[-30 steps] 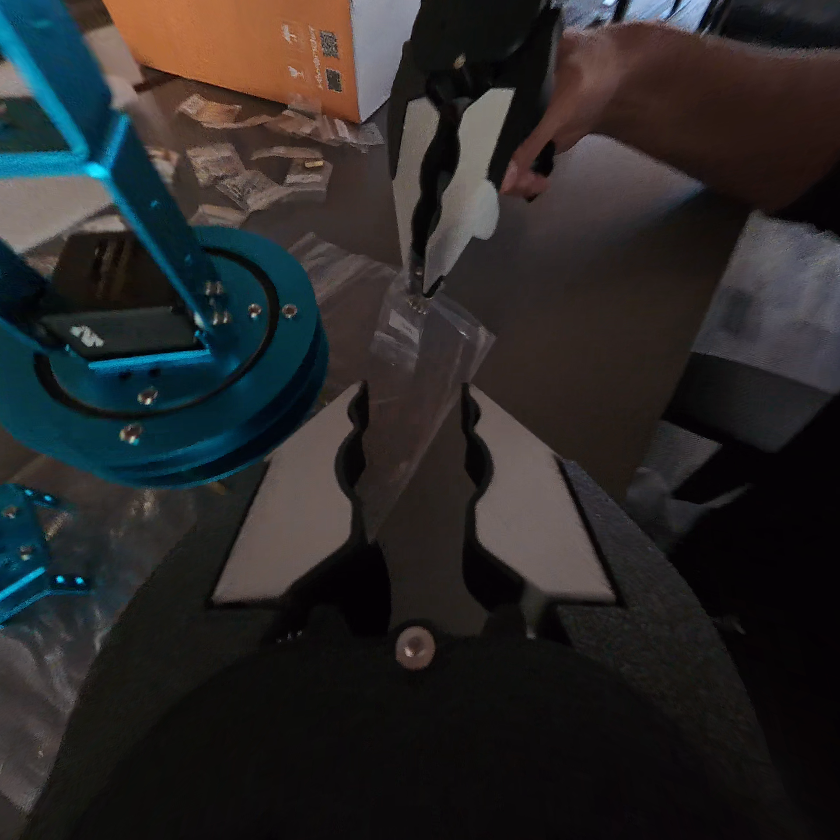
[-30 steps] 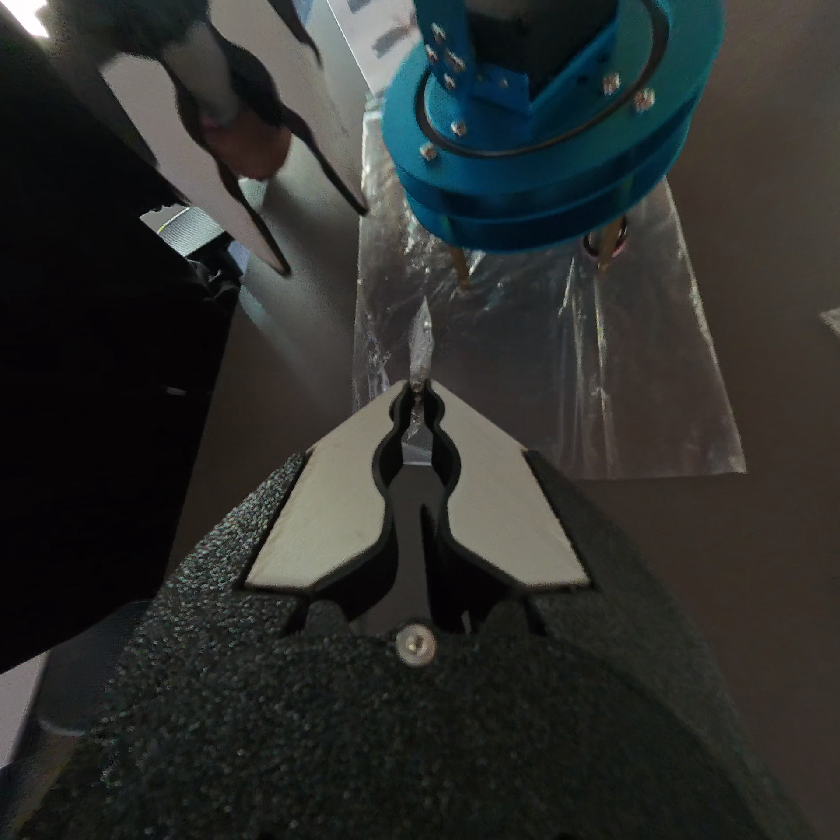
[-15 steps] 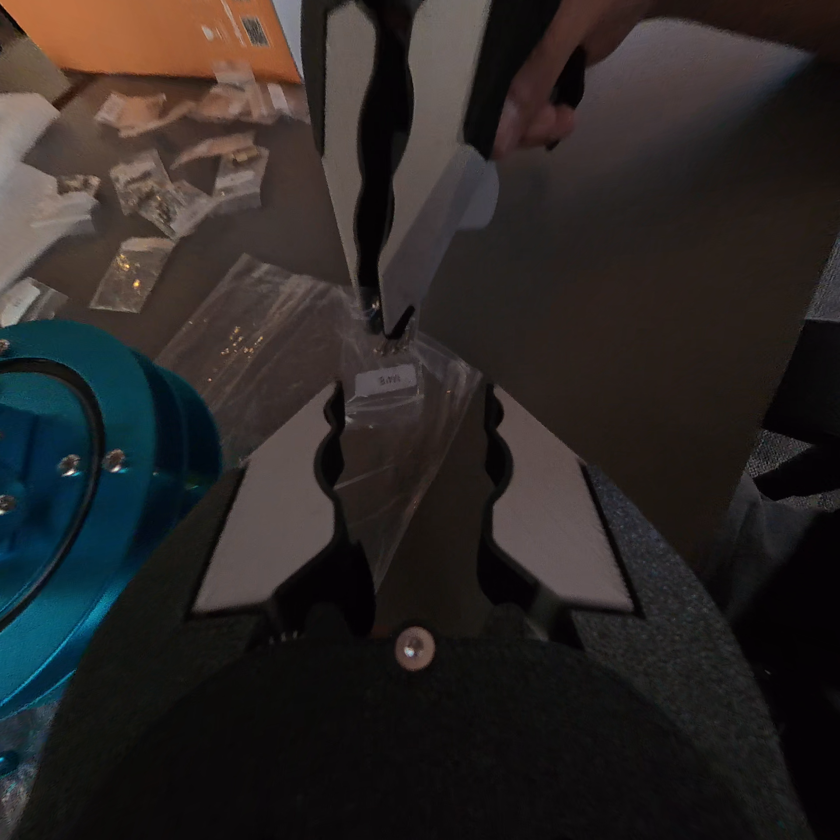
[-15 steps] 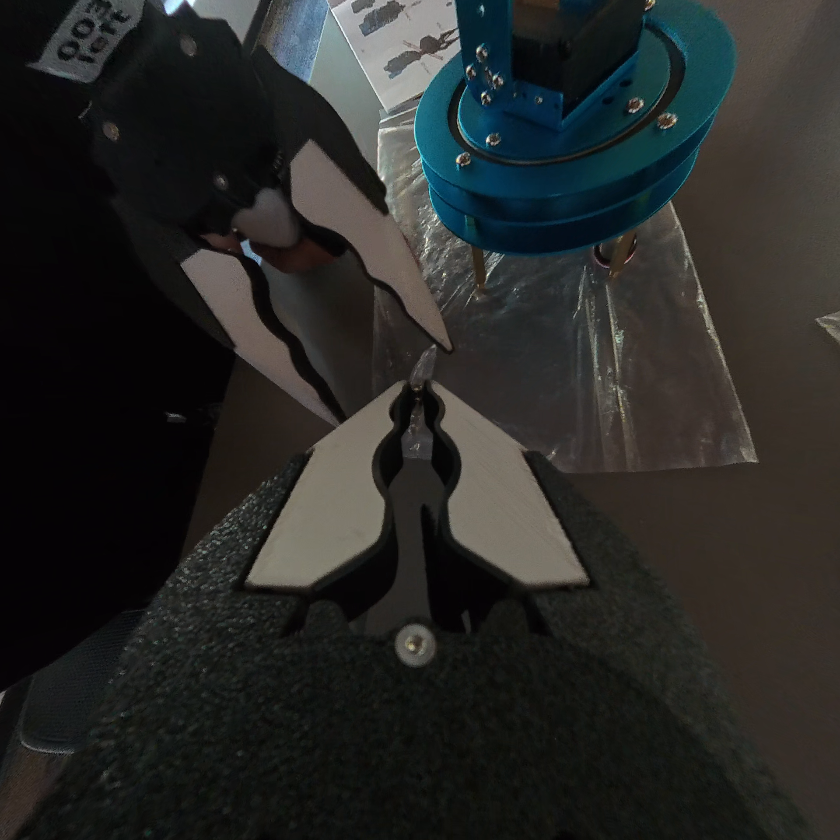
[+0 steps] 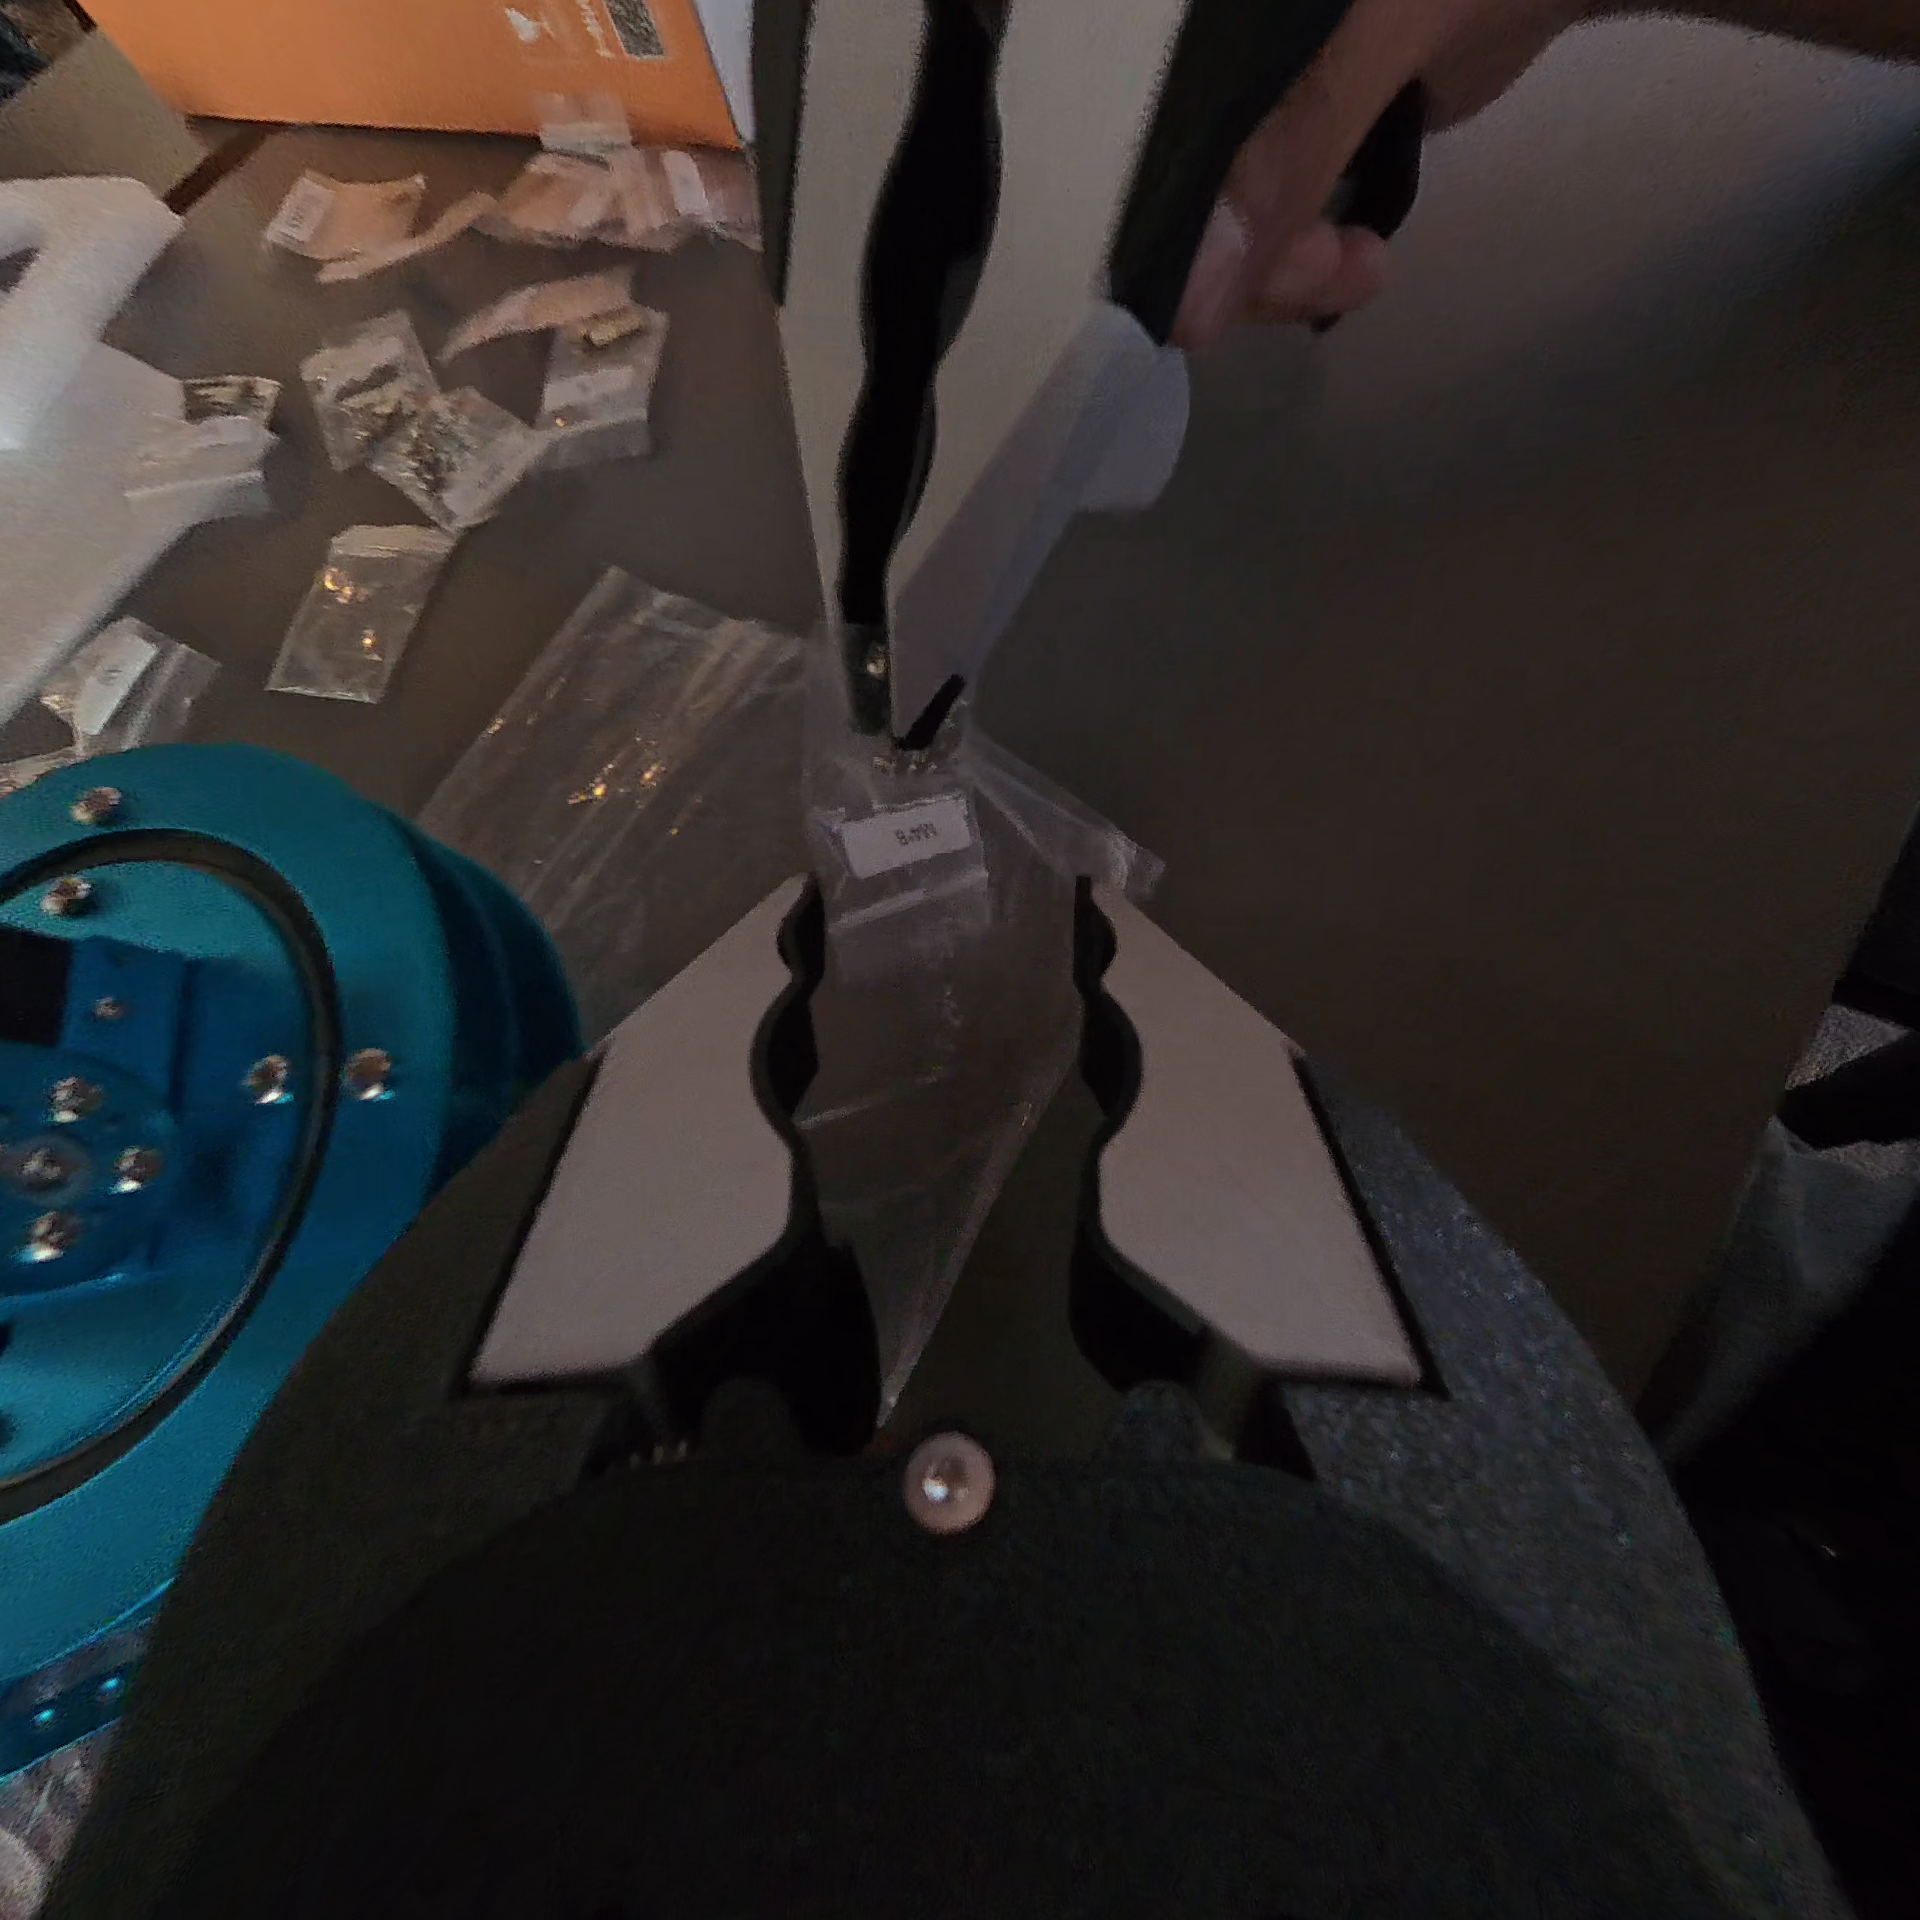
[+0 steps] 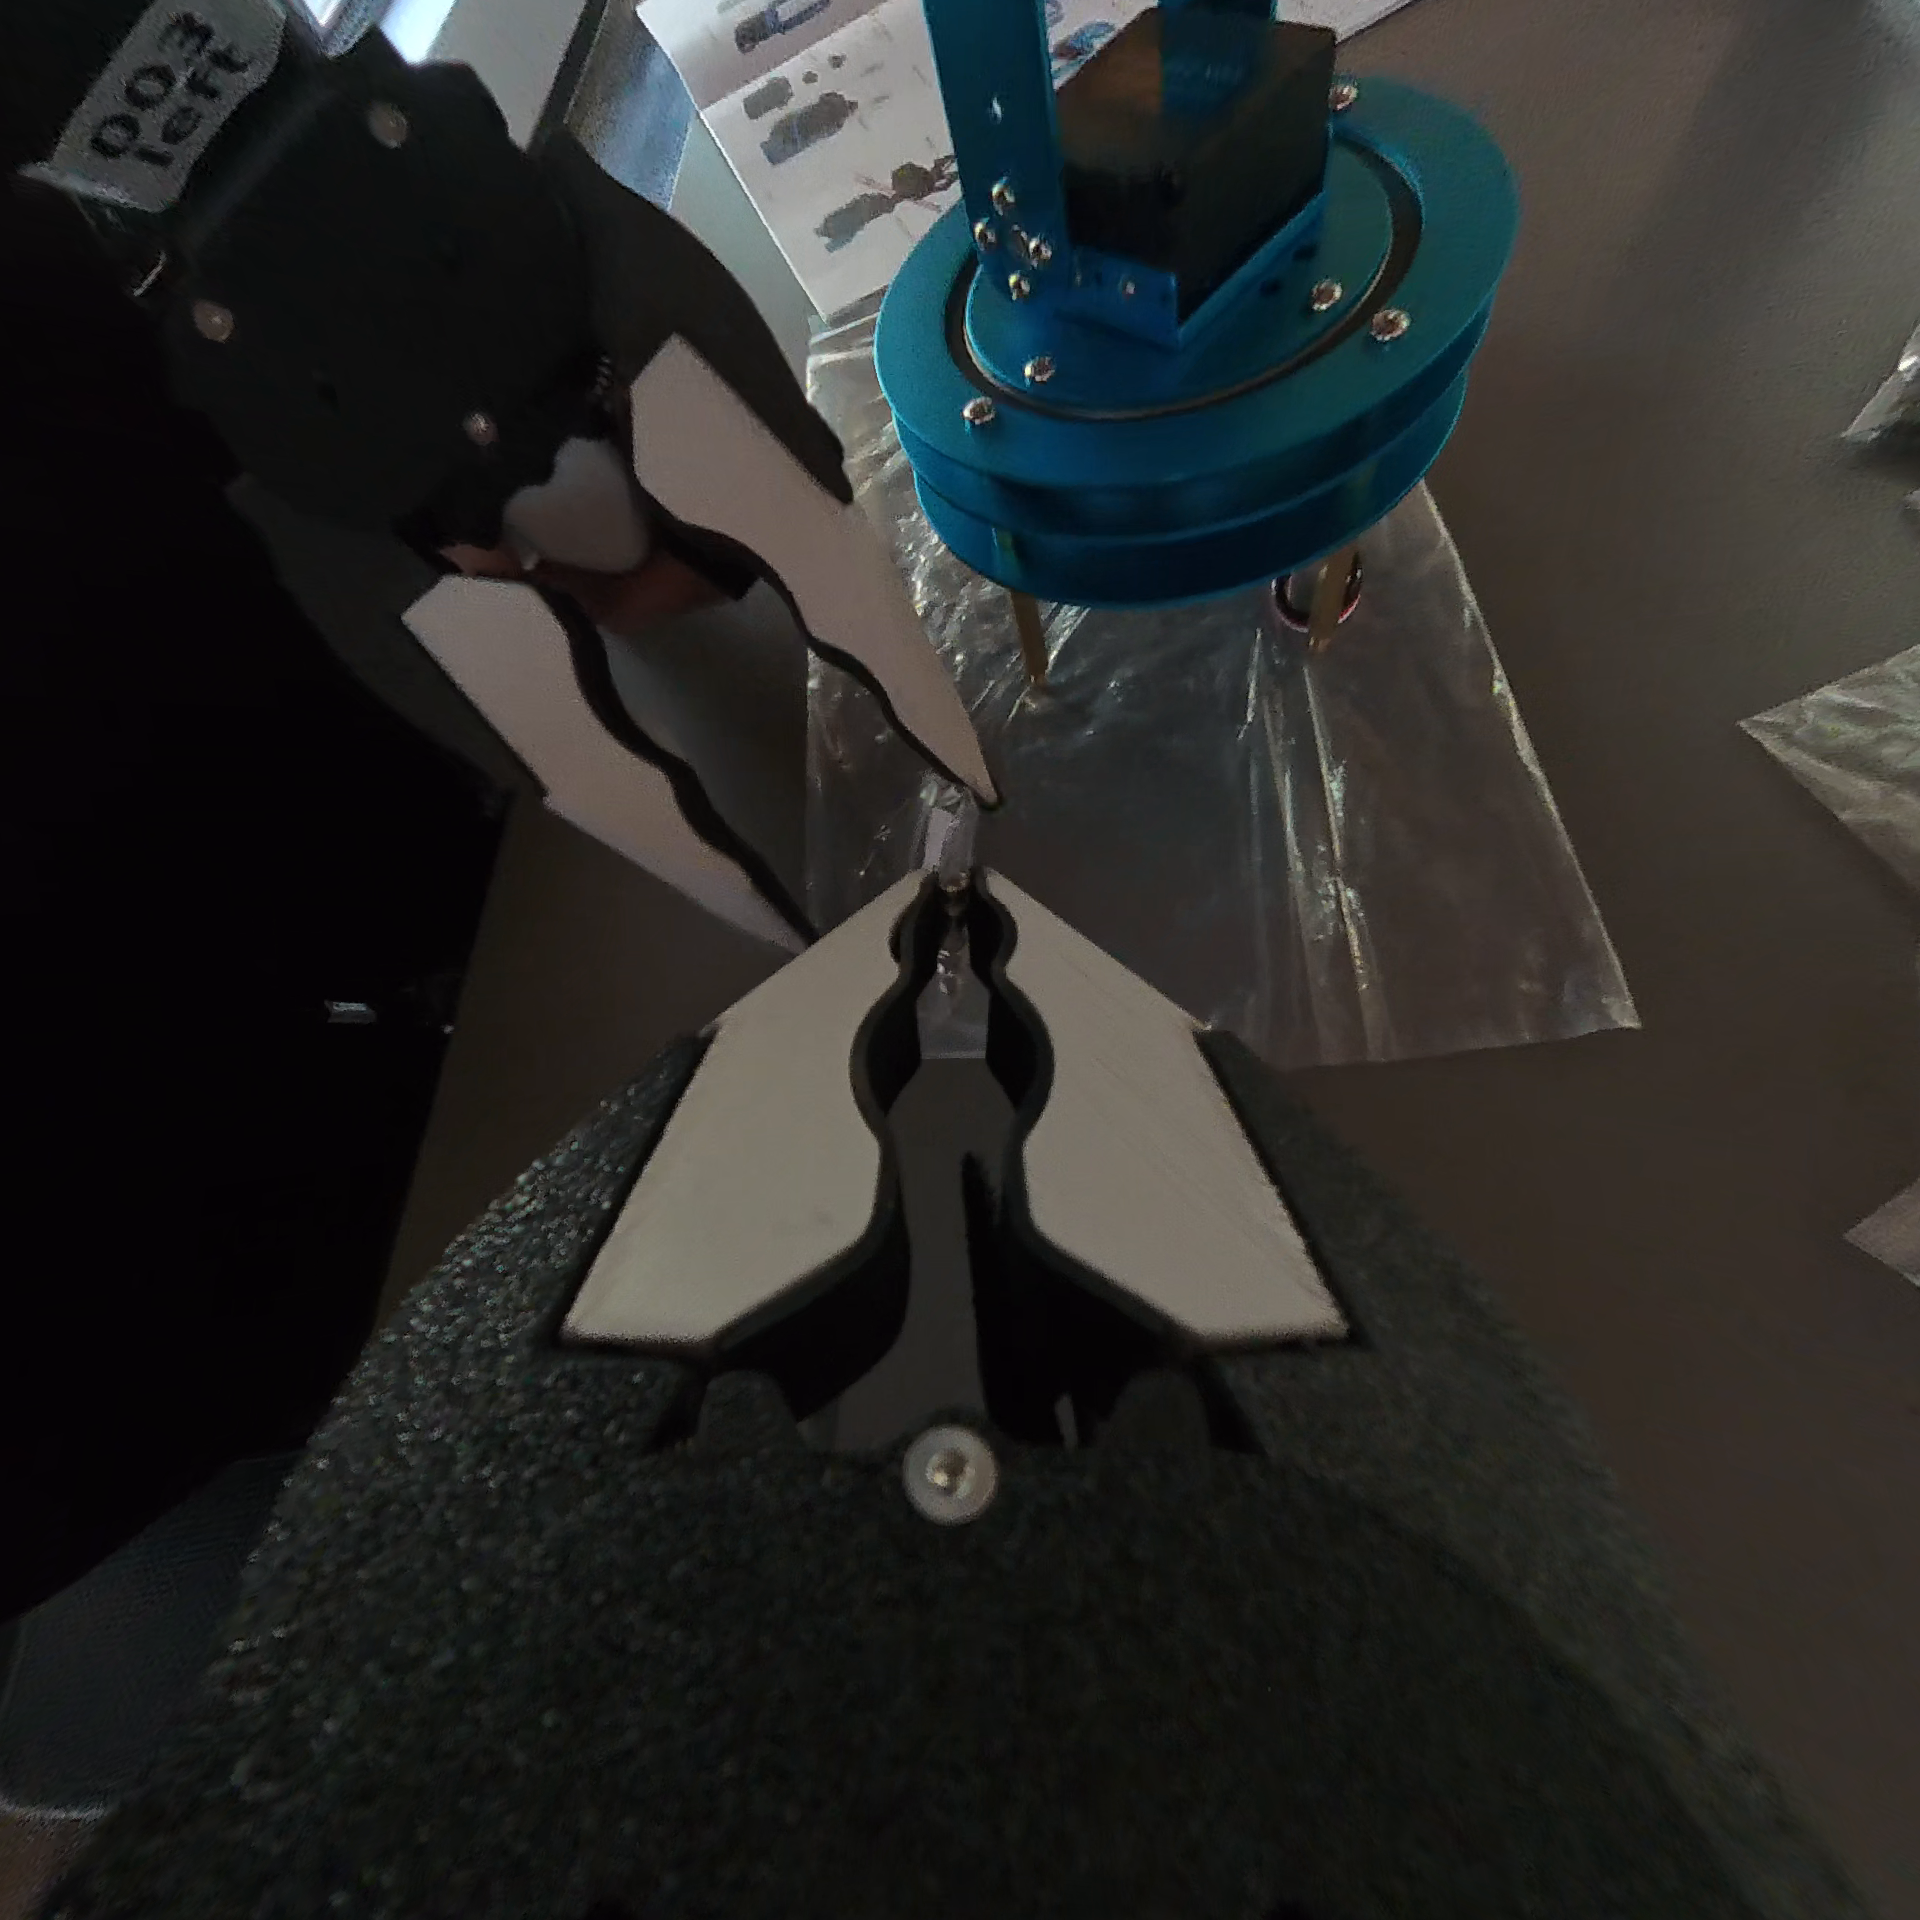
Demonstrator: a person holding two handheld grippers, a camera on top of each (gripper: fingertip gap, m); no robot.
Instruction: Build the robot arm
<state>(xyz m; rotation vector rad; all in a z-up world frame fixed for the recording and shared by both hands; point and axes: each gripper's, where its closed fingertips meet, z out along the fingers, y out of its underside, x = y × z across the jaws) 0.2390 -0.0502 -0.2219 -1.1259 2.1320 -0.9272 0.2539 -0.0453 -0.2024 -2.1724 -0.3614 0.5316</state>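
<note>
My right gripper (image 6: pixel 951 883) is shut on the top edge of a small clear plastic bag (image 5: pixel 925 997) with a white label. In the left wrist view it (image 5: pixel 883 717) comes down from above with the bag hanging below it, and a hand (image 5: pixel 1299 239) holds its grip. My left gripper (image 5: pixel 940 894) is open, and the hanging bag sits between its two fingers without being pinched. In the right wrist view the left gripper (image 6: pixel 894 871) reaches in from the upper left, its tips on either side of a sliver of the bag (image 6: pixel 951 836).
A blue round metal base (image 6: pixel 1195 416) with an upright bracket stands on a large clear plastic sheet (image 6: pixel 1299 831); it also shows in the left wrist view (image 5: pixel 208 1091). Several small bags of hardware (image 5: pixel 416 426), white foam (image 5: pixel 73 364) and an orange box (image 5: pixel 416 52) lie beyond. A printed sheet (image 6: pixel 831 156) lies behind the base. My two grippers' fingertips are within a few centimetres of each other.
My open left gripper has moved up to the bag, so its fingers now straddle it. The right gripper has stayed shut on the bag.
</note>
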